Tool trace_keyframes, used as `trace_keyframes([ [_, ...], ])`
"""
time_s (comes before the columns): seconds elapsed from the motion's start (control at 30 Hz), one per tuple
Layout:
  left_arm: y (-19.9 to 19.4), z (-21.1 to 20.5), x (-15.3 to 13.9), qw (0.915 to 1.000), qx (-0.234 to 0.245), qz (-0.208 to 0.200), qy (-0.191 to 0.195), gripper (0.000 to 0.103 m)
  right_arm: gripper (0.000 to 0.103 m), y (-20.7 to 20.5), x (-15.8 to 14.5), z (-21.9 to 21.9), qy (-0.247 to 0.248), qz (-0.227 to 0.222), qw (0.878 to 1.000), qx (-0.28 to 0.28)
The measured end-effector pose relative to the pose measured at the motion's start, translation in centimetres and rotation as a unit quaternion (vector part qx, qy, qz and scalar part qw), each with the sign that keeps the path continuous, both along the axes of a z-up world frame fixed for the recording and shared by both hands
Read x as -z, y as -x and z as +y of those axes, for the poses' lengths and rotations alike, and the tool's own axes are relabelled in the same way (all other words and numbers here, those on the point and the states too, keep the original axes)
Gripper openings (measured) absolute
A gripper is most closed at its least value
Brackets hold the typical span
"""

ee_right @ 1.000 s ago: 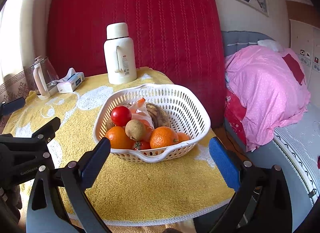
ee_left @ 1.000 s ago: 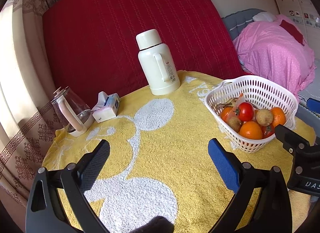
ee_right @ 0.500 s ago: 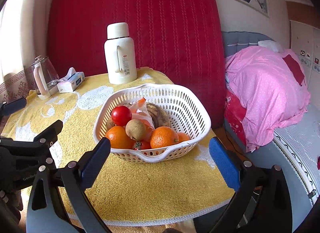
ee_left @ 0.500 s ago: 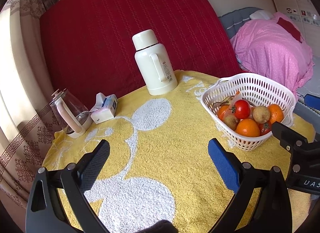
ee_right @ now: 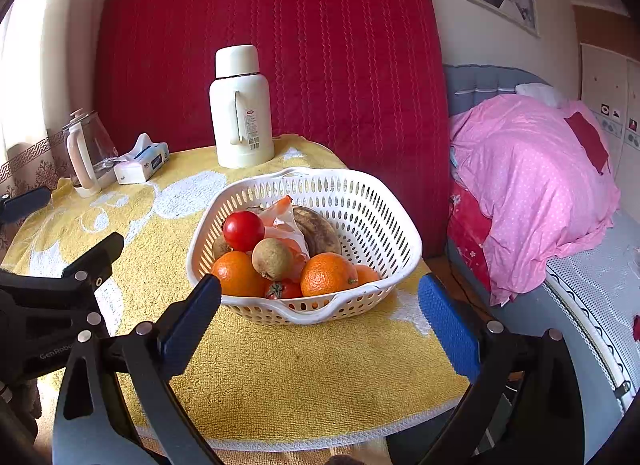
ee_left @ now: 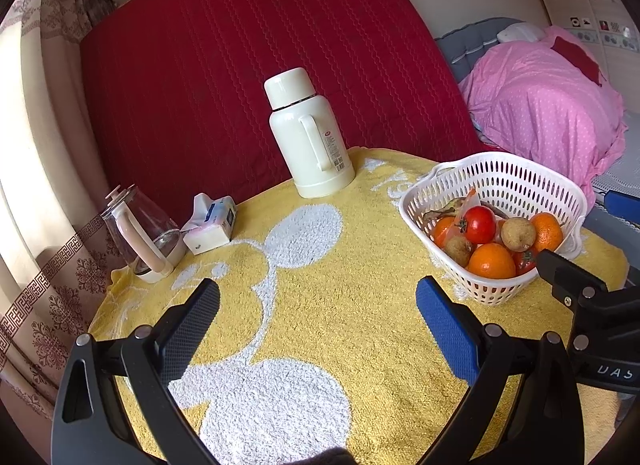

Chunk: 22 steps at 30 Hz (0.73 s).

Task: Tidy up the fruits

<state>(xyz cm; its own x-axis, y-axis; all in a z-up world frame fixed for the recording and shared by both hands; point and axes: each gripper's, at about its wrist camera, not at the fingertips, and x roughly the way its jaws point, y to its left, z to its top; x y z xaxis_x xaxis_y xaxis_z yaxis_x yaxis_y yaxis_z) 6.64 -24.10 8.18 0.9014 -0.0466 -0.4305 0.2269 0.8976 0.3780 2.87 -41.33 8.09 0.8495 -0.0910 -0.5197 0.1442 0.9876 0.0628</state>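
Observation:
A white plastic basket (ee_right: 372, 201) stands on the yellow towel-covered table (ee_right: 280, 369), also in the left wrist view (ee_left: 516, 181). It holds a red tomato (ee_right: 243, 230), oranges (ee_right: 328, 274), a brown kiwi (ee_right: 272, 258), a dark banana (ee_right: 318, 230) and a plastic bag. My right gripper (ee_right: 319, 313) is open and empty, just in front of the basket. My left gripper (ee_left: 318, 315) is open and empty over the table's middle, left of the basket.
A cream thermos (ee_left: 308, 135) stands at the table's back. A glass kettle (ee_left: 138, 231) and a tissue pack (ee_left: 212, 223) sit at the back left. A red quilted panel rises behind the table. A bed with pink bedding (ee_right: 532, 185) is to the right.
The left gripper has pulled back and tilted slightly, so the basket and thermos sit a little further left in its view. The right gripper has barely moved. Both stay open.

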Motion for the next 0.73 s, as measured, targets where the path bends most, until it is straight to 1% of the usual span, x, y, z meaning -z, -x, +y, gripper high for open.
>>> trace_keyframes([
  [0.43, 0.26, -0.07, -0.08, 1.0000, 0.004, -0.002, -0.002, 0.098, 0.100, 0.00, 0.05, -0.06, -0.002, 0.001, 1.000, 0.001],
  [0.73, 0.11, 0.24, 0.04, 1.0000, 0.000, 0.007, 0.003, 0.098, 0.100, -0.01, 0.06, -0.03, -0.002, 0.001, 1.000, 0.001],
])
